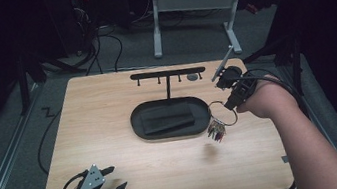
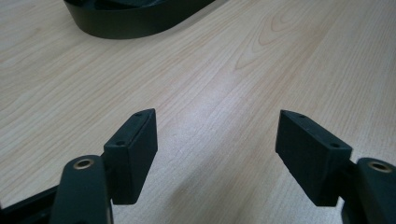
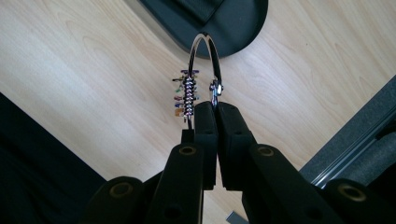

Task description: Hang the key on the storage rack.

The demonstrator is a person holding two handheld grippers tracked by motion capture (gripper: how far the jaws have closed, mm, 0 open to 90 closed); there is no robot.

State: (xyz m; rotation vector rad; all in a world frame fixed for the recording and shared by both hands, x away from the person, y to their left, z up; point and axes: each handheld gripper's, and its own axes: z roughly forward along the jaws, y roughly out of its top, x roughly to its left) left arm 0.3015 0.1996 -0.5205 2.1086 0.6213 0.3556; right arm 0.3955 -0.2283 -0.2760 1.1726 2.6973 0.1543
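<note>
- Two grippers at a pale wood table [image 1: 111, 133], each in one hand of a person.
- Right gripper [image 1: 230, 104], at the table's right side, lifted off the surface, jaws pressed together on a metal ring [image 1: 222, 113].
- Ring hanging in the air just right of a black oval tray [image 1: 136, 124], above the wood, not touching it.
- Bunch of small coloured keys [image 1: 216, 129] dangling from the ring's lower end, with a faint shadow on the table below.
- Seen along the right gripper [image 3: 215, 108]: ring [image 3: 205, 46] arching up out of the closed pads, keys [image 3: 187, 95] strung on its left side, tray end [image 3: 243, 23] beyond.
- Left gripper [image 1: 116, 178], near the front left edge, low over the wood, jaws wide apart, holding nothing.
- Seen along the left gripper [image 2: 217, 130]: bare wood between the pads, tray rim [image 2: 126, 25] farther off at upper left.
- Black T-shaped stand [image 1: 167, 74] with small hooks rising from the tray's far edge.
- Dark flat block [image 1: 168, 120] lying inside the tray.
</note>
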